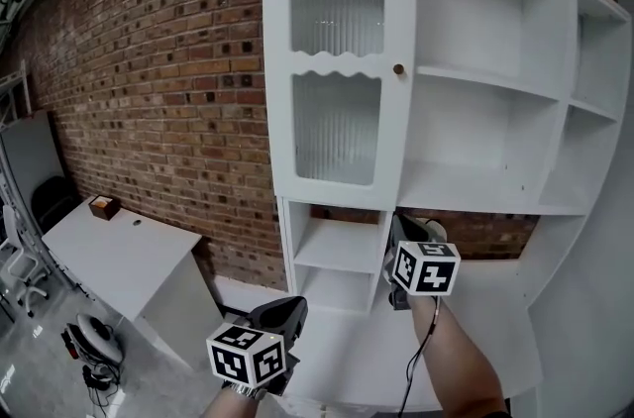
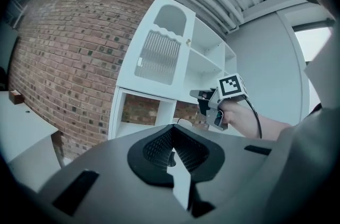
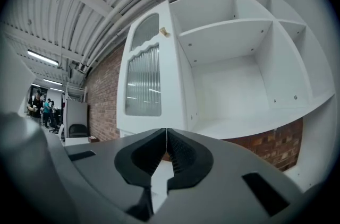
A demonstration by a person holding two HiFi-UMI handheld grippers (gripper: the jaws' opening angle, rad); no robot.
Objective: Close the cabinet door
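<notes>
Far left, a white desk (image 1: 119, 253) is sitting against the brick wall (image 1: 158, 79). My left gripper (image 1: 285, 309) is hanging low in front of the cabinet's bottom cubbies (image 1: 332, 253), with its jaws pinched together and nothing in them. The door (image 1: 337, 59), the ribbed-glass one, is lying flat across the cabinet's left column with its knob (image 1: 398, 68) on the right edge. I can't tell if it's fully seated. My right gripper (image 1: 401, 230) is pointing at the cabinet just under the door's lower right corner without touching it, jaws squeezed closed on nothing too. Open shelves (image 1: 485, 79) are taking up the right side.
</notes>
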